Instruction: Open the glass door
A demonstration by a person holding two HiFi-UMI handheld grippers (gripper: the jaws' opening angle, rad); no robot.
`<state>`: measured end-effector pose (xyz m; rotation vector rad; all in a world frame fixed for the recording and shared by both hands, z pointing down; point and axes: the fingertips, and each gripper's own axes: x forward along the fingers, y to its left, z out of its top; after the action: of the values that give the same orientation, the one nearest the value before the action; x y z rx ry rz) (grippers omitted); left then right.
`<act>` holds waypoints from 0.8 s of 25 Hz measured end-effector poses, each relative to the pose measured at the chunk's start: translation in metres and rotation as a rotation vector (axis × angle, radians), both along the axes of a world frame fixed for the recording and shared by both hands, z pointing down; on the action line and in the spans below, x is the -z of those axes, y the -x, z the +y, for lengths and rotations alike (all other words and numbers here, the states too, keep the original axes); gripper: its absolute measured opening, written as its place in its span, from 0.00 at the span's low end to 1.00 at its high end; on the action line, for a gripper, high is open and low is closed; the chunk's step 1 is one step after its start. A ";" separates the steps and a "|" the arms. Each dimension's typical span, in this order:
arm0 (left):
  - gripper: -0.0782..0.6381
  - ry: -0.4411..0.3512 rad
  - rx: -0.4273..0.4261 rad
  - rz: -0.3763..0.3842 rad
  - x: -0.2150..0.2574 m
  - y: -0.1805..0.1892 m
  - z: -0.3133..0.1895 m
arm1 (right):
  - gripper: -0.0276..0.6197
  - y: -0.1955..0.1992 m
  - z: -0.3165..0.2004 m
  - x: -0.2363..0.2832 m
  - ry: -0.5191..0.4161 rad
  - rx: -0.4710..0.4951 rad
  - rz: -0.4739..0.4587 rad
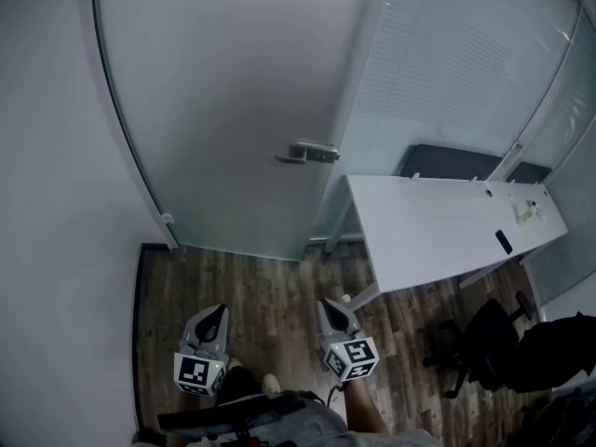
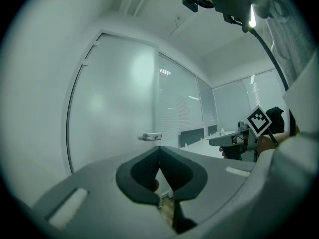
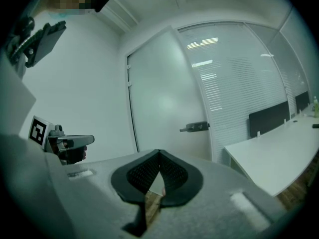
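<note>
A frosted glass door [image 1: 223, 110] stands closed ahead, with a metal lever handle [image 1: 307, 153] on its right edge. My left gripper [image 1: 221, 310] and right gripper [image 1: 327, 304] are held side by side over the wood floor, well short of the door, both pointing at it. Both are shut with nothing between the jaws. In the left gripper view the shut jaws [image 2: 159, 148] sit below the handle [image 2: 149, 137]. The right gripper view has its shut jaws [image 3: 159, 152] left of and below the handle [image 3: 195, 127].
A white desk [image 1: 447, 226] stands right of the door, with a black office chair [image 1: 484, 343] in front of it. Glass partitions with blinds [image 1: 456, 54] run behind the desk. A plain white wall [image 1: 47, 203] closes the left side.
</note>
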<state>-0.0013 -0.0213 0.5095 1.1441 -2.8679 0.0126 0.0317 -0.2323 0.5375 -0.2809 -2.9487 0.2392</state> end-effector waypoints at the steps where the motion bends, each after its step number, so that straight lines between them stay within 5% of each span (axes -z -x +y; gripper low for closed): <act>1: 0.11 0.003 -0.005 -0.001 -0.001 0.007 -0.002 | 0.05 0.005 -0.002 -0.001 0.001 -0.007 0.002; 20: 0.11 0.012 -0.231 -0.013 0.014 0.183 -0.059 | 0.05 0.128 -0.048 -0.001 0.012 -0.243 0.024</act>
<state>-0.1842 -0.0806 0.4951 1.4701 -2.7253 0.0473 -0.0963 -0.2808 0.5386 0.0793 -2.9545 0.2895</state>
